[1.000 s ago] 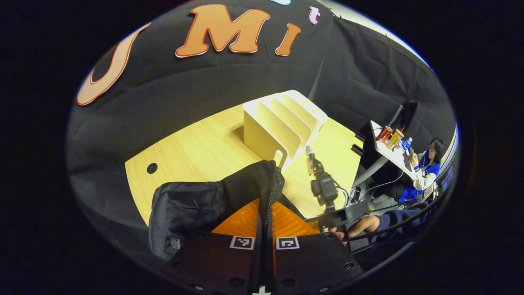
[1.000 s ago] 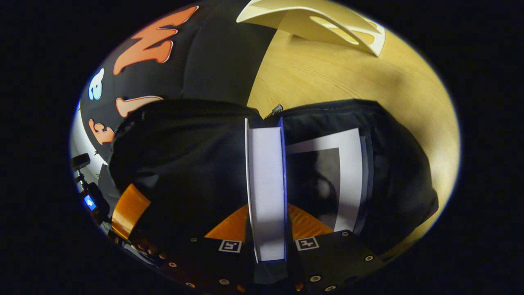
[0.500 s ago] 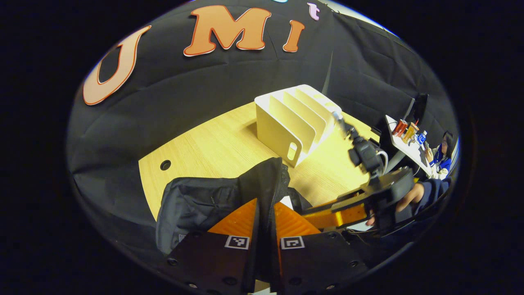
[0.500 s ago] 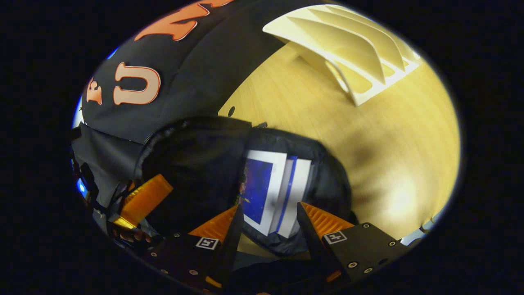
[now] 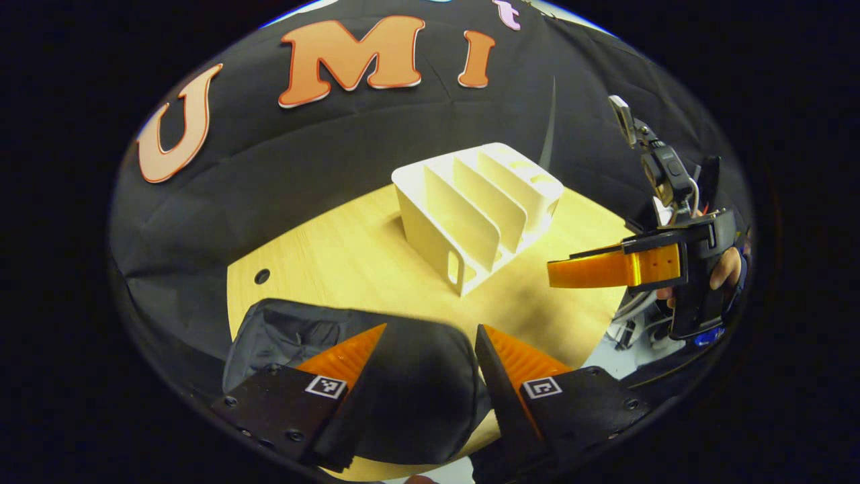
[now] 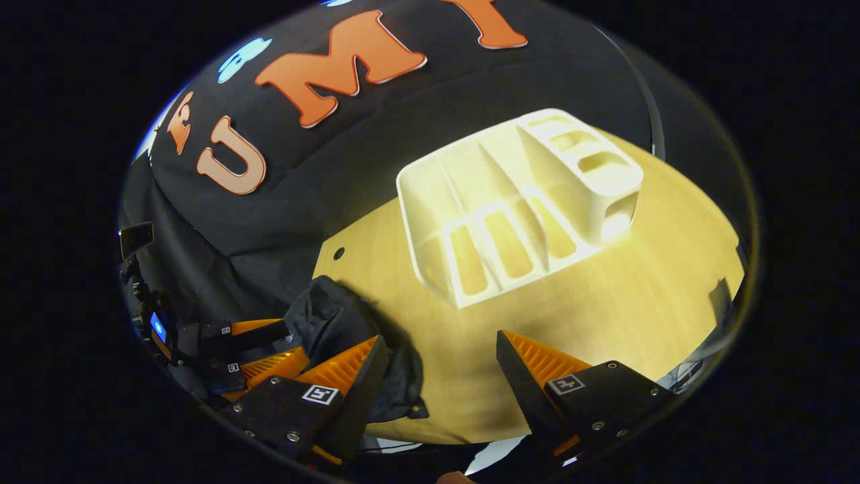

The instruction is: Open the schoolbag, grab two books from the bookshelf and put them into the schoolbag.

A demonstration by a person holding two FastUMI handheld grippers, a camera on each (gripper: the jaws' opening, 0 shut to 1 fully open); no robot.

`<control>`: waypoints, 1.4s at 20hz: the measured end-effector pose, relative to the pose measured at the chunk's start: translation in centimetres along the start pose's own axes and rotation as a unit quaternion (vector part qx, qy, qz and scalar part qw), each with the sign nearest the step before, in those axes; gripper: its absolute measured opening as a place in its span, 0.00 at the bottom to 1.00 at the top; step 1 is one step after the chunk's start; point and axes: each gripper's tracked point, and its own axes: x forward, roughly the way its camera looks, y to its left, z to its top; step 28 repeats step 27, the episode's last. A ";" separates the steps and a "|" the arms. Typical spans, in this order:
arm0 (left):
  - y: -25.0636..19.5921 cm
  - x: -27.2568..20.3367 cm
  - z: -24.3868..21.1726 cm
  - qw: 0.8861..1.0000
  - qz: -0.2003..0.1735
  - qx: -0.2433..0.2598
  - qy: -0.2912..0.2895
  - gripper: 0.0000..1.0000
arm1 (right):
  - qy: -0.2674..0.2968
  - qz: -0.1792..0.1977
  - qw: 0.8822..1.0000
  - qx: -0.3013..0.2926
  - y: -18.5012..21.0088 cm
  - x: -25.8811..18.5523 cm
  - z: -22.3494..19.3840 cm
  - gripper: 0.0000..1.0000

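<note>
Left gripper view: the left gripper (image 5: 430,376) now has its jaws apart with nothing between them. Half a second ago they were clamped on the zip edge of the schoolbag (image 5: 410,396) and held it up; that edge has been let go, and the bag has slumped into a low black mound at the near edge of the worktop (image 5: 336,255), directly under the open jaws. The bookshelf (image 5: 480,208) stands toward the far edge, and every slot visible from here is bare. The right gripper (image 5: 591,267) has risen clear of the bag and hangs above the right-hand edge of the worktop, held by a hand (image 5: 722,272); its jaw state cannot be told from this angle.

Right gripper view: the right gripper (image 6: 437,376) has its jaws wide apart and empty. A second ago they gripped a book over the bag's mouth; half a second ago that book lay inside beside another. The camera has since pulled up and back, so the bookshelf (image 6: 517,202) sits mid-picture with empty slots, and the schoolbag (image 6: 336,316) lies at the near left corner of the worktop (image 6: 638,296). The left gripper (image 6: 248,349) shows just beside the bag.

Assessment: both books appear to be stowed and both grippers released, so the task looks complete. No book is visible now to confirm it.
</note>
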 end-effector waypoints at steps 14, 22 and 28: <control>-8.9 -4.1 17.0 0.932 0.172 -0.098 -0.303 0.96 | -0.292 -0.050 0.937 -0.185 -7.3 -13.3 19.8 0.96; -13.0 -7.8 20.5 0.892 0.216 -0.082 -0.389 0.95 | -0.312 -0.041 0.928 -0.198 -10.0 -15.3 20.8 0.96; -14.0 -7.7 19.9 0.890 0.225 -0.082 -0.387 0.96 | -0.332 -0.045 0.920 -0.202 -10.6 -16.3 21.2 0.96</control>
